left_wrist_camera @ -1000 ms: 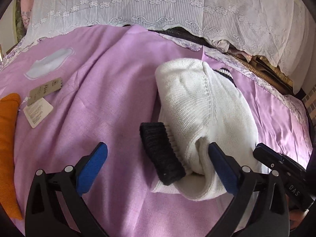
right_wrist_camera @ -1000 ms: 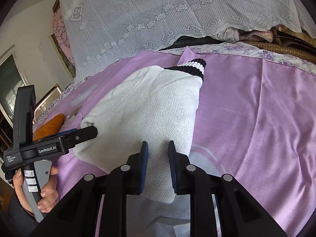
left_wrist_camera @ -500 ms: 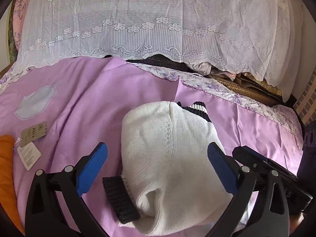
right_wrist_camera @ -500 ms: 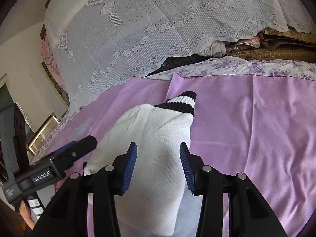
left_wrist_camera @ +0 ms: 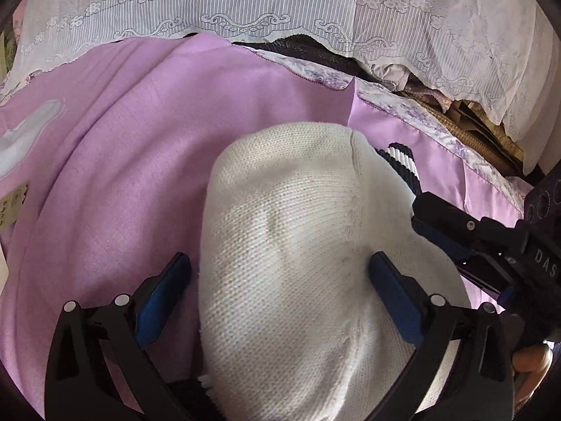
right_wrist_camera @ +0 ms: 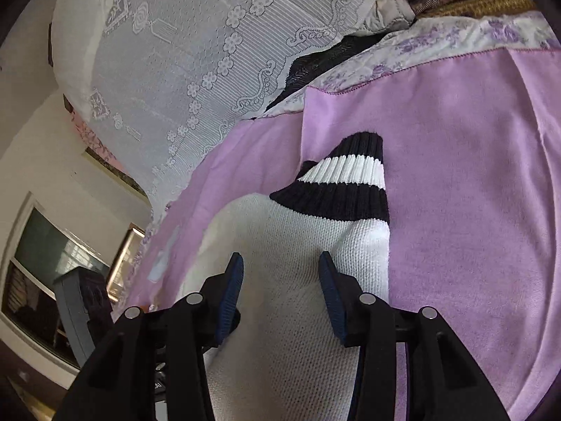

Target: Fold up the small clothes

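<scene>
A folded white knit sweater (left_wrist_camera: 298, 245) lies on the purple sheet (left_wrist_camera: 140, 175); its black-and-white striped cuff (right_wrist_camera: 343, 182) points to the far side. My left gripper (left_wrist_camera: 279, 259) hangs low over the sweater's near part, open wide, with its blue pads on either side of the bundle. My right gripper (right_wrist_camera: 281, 258) is also over the white knit (right_wrist_camera: 298, 315); its pads stand apart and the fabric lies flat between them, not pinched. The right gripper's black body (left_wrist_camera: 491, 245) shows at the right of the left wrist view. A bit of the black ribbed hem (left_wrist_camera: 196, 396) peeks out below.
A white lace cover (left_wrist_camera: 280, 0) drapes over piled things along the far side. A paper tag (left_wrist_camera: 14, 200) and a pale patch (left_wrist_camera: 28, 129) sit at the left of the sheet. A person's finger (left_wrist_camera: 529, 358) grips the right tool. A window and furniture (right_wrist_camera: 52, 263) lie to the left.
The right gripper let go of the sweater's near edge, opened and rolled. Both grippers moved forward over the sweater, and the black hem dropped out of sight beneath the left gripper.
</scene>
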